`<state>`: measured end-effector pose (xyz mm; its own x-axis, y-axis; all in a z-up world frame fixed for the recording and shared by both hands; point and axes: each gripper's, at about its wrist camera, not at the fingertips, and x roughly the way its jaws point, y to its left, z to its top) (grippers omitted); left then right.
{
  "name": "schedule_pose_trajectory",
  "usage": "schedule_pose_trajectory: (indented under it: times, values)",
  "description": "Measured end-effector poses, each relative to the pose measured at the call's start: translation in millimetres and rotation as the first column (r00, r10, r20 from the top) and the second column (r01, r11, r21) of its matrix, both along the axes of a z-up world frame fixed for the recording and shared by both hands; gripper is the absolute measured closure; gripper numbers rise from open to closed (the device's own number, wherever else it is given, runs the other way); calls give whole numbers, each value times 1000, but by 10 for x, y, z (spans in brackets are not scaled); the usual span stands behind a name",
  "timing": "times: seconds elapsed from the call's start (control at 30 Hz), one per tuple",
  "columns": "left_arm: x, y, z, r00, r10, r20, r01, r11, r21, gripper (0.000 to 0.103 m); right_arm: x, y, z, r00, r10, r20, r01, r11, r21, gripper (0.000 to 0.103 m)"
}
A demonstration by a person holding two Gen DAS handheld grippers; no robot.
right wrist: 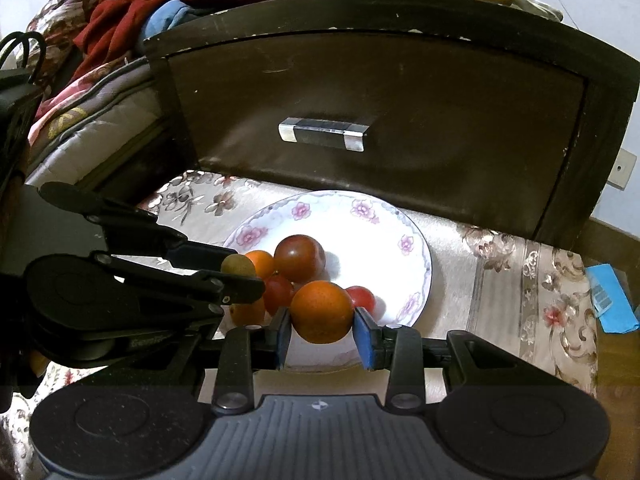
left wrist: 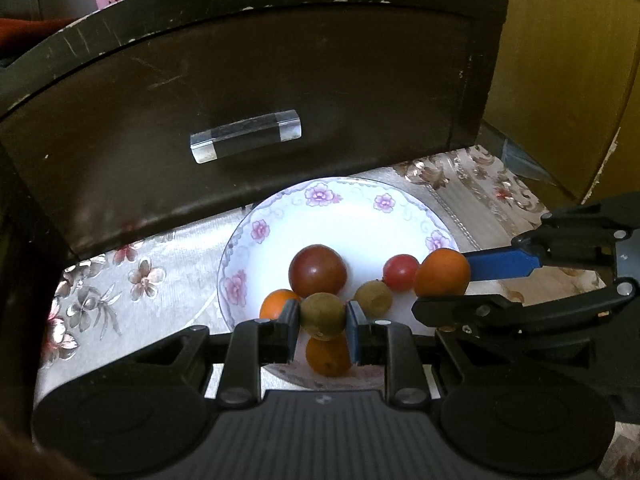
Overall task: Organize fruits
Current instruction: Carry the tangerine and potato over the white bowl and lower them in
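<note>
Here, in the left wrist view, my left gripper (left wrist: 323, 317) is clamped on a small green fruit (left wrist: 322, 315), one pad on each side of it. The fruit sits above the near rim of the floral plate (left wrist: 340, 208); whether it is lifted clear or still touching the orange fruit (left wrist: 328, 354) directly beneath it, I cannot tell from this angle. Further into the plate lie a dark red tomato (left wrist: 317, 270), a second green fruit (left wrist: 373, 298) and a small red tomato (left wrist: 401, 272). At right, the right gripper (left wrist: 452, 282) enters from the side, gripping a large orange (left wrist: 442, 273).

In the right wrist view, my right gripper (right wrist: 322, 332) is closed on that large orange (right wrist: 322, 311), held over the near edge of the plate (right wrist: 416, 248). The left gripper (right wrist: 240, 270) reaches in from the left with its green fruit (right wrist: 238, 266) between the fingers. Behind the plate stands a dark drawer front (right wrist: 380, 128) with a clear handle (right wrist: 324, 134).

The governing relation: both held fruits hang over the near half of the plate, side by side, left load on the left, right load on the right, grippers near but apart. I judge that each hand should carry its fruit outward on its own side to avoid crossing. The fruits are round, so no long axis constrains the release.
</note>
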<state>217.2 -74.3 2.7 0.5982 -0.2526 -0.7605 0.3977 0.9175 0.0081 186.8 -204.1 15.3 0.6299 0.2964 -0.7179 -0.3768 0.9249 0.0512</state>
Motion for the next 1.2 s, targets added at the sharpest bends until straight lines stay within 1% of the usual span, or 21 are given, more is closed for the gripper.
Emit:
schedule_pose_trajectory:
  times: [0.47, 0.83, 1.0, 1.2]
  values:
    - [136, -6, -141, 1000, 14, -14, -15, 1000, -6, 72, 131, 22, -94, 1000, -6, -3, 6, 1000, -12, 73]
    - [233, -73, -148, 1000, 6, 24, -6, 1000, 22, 72, 248, -17, -158, 1000, -24, -5, 24, 1000, 1, 73]
    - [259, -78, -158, 1000, 6, 29, -6, 1000, 8, 72, 273, -50, -167, 1000, -26, -1, 26, 1000, 6, 72]
    - [301, -95, -154, 999, 7, 32, -7, 1000, 15, 71, 300, -65, -176, 999, -36, 9, 36, 999, 11, 72]
